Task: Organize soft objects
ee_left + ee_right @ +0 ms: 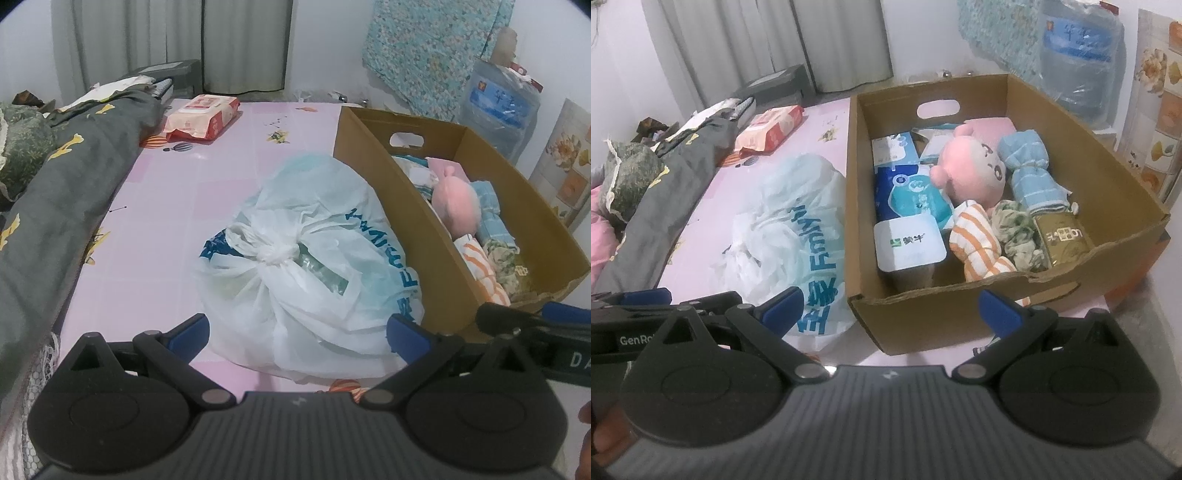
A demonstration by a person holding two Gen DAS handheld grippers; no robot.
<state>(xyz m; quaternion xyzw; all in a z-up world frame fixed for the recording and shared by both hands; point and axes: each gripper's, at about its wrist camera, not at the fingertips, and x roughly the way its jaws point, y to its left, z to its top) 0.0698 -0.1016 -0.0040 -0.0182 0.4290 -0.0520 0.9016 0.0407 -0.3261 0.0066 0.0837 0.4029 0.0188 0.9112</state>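
A knotted white bag (pixel 306 266) is seen on the pink sheet (pixel 166 206), just ahead of the left gripper (pixel 297 332), whose blue-tipped fingers (pixel 188 328) are spread wide with nothing held between them. A cardboard box (pixel 1089 155) is set touching the bag at its 3 o'clock side. The right gripper (pixel 888 314) is likewise held wide open and empty, pointed at the near wall of the box. Inside the box, a pink plush (pixel 971 170) is laid near the middle, with a blue towel roll (pixel 1030 177) at its 3 o'clock, an orange-striped cloth (pixel 979 240) at its 6 o'clock and a green-patterned cloth (pixel 1015 229) just beside that. Blue packets (pixel 908 192) (print too small to read) and a white tub (pixel 908 243) are packed along the left wall. A gold box (pixel 1063 236) is lodged in the near right corner. A dark quilt (pixel 74 177) is heaped at 9 o'clock on the sheet, and a red-and-white pack (pixel 203 116) lies at 11 o'clock.
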